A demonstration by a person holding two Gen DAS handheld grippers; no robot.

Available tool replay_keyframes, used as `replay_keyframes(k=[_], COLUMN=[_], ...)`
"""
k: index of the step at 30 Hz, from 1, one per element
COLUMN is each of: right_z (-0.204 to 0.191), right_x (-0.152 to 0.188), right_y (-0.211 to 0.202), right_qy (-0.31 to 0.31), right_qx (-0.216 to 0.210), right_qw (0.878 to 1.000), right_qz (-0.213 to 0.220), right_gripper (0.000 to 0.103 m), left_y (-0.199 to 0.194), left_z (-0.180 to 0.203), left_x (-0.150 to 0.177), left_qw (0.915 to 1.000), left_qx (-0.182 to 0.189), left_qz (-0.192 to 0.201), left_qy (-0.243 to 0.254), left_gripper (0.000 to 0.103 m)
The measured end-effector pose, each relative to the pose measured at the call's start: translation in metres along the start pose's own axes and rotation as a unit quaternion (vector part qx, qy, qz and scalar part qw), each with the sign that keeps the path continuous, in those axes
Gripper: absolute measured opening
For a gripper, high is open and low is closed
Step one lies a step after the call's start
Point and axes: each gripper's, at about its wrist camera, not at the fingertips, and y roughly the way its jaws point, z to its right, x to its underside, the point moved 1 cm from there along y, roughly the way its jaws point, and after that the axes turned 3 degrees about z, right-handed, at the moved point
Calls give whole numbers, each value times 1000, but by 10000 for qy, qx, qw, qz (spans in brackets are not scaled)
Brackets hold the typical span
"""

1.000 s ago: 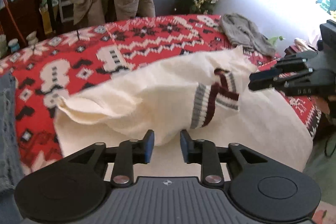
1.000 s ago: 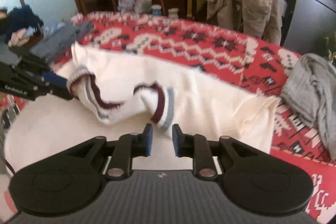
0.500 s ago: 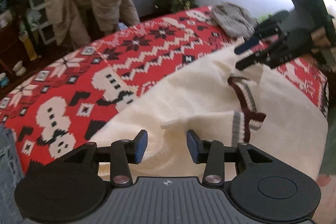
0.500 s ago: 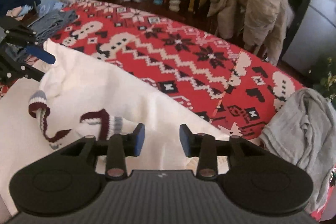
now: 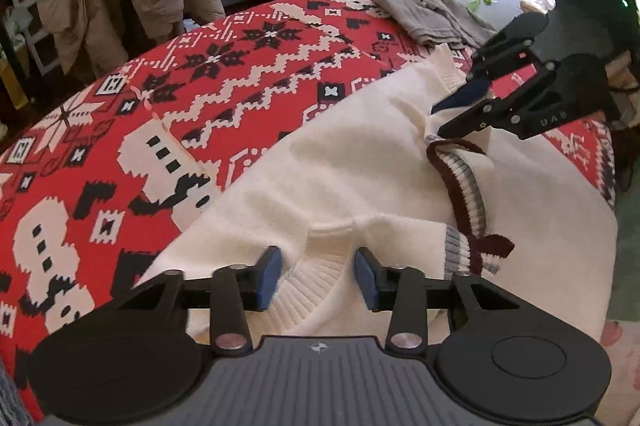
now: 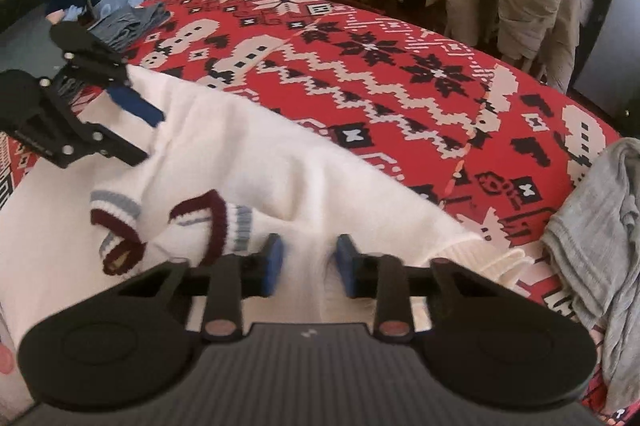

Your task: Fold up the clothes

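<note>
Fingers first: on my left gripper (image 5: 316, 272) they stand apart and are closing, with the ribbed hem of the cream sweater (image 5: 360, 166) lying between the blue pads; no pad presses on the knit yet. A second ago this gripper hung over the middle of the garment near the striped cuff; half a second ago the gap was wider, and now it has narrowed over the hem at the sweater's left corner.

Between the two grippers, the sweater lies spread on the red patterned bed cover (image 5: 120, 130), its sleeves folded inward so the maroon and grey striped cuffs (image 6: 168, 222) rest on the body. A second ago the cloth was bunched and lifted; now it lies flatter, which I read as the sleeve fold being laid down and let go.

On the right, my other gripper (image 6: 310, 264) shows its fingers apart and closing too, with plain cream knit between them, near the right corner of the hem, and nothing pinched yet. It has shifted away from the cuffs it hovered by earlier.

To me this means both hands are taking the bottom edge, ready to carry it up over the sleeves for the next fold. A grey garment (image 6: 596, 246) waits at the far right.
</note>
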Motion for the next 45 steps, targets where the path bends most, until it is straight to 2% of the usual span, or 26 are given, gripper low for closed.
replay_keyframes(k=[2, 6, 9, 12, 18, 23, 27, 30, 33, 36, 38, 42, 45], right_z=[-8, -18, -13, -1, 41, 80, 106, 116, 126, 135, 138, 130, 108], right_x=[1, 2, -5, -18, -61, -106, -128, -137, -134, -126, -120, -121, -136], right_y=[-3, -17, -34, -48, -56, -28, 6, 38, 71, 93, 92, 72, 62], right_qy=[-192, -364, -197, -70, 302, 635, 761, 671, 689, 799, 915, 846, 715], right_qx=[72, 386, 697, 1018, 1595, 1769, 1752, 1785, 1876, 1957, 1974, 1872, 1298], right_qw=[9998, 9980, 9948, 9893, 9744, 9658, 9646, 9663, 9700, 9709, 9688, 9659, 9756], right_qz=[60, 348, 713, 1041, 1557, 1786, 1816, 1727, 1382, 1130, 1185, 1575, 1621], right_gripper=[13, 11, 11, 10, 10, 10, 10, 10, 10, 18, 29, 30, 29], left_y=[-5, -23, -41, -56, -70, -48, -22, 1, 24, 28, 16, -9, -16], left_z=[4, 1, -8, -22, -61, -102, -128, -144, -154, -160, -164, -167, -156], left_x=[2, 6, 7, 0, -29, -61, -75, -74, -65, -55, -54, -54, -70], left_qw=[9999, 9971, 9910, 9811, 9529, 9362, 9270, 9247, 9298, 9314, 9302, 9280, 9398], left_qx=[-105, -417, -716, -1059, -1879, -2256, -2465, -2667, -2744, -2755, -2675, -2514, -2152], left_qz=[126, 517, 834, 1156, 1752, 1943, 2000, 1815, 1393, 1152, 1253, 1502, 1606], left_qy=[22, -381, -767, -1135, -1610, -1869, -1996, -2024, -2017, -2083, -2179, -2303, -2113], left_gripper=[7, 6, 6, 6, 6, 6, 5, 4, 5, 12, 15, 18, 18])
